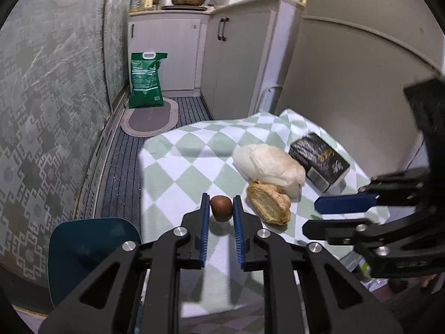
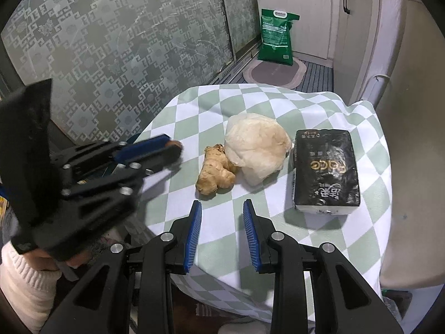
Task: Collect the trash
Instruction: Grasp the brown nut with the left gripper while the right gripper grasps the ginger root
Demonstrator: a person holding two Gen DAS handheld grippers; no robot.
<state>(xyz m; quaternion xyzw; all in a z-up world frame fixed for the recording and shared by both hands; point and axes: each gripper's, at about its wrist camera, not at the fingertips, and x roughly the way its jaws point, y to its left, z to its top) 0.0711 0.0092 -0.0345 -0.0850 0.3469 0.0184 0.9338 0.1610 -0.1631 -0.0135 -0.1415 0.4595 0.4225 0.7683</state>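
Note:
A small brown round nut-like piece (image 1: 221,208) lies on the green-and-white checked tablecloth (image 1: 189,161), and my left gripper (image 1: 221,203) is shut on it, both blue pads touching its sides. In the right wrist view the left gripper (image 2: 173,146) shows at the left with the brown piece (image 2: 175,143) at its tips. A ginger root (image 2: 215,174) and a crumpled white paper wad (image 2: 257,146) lie mid-table. My right gripper (image 2: 222,208) is open and empty, just short of the ginger.
A black tissue pack (image 2: 325,169) lies at the table's right. A dark teal chair back (image 1: 89,250) stands left of the table. A green sack (image 1: 146,80) and an oval mat (image 1: 151,119) are on the floor by white cabinets (image 1: 167,50).

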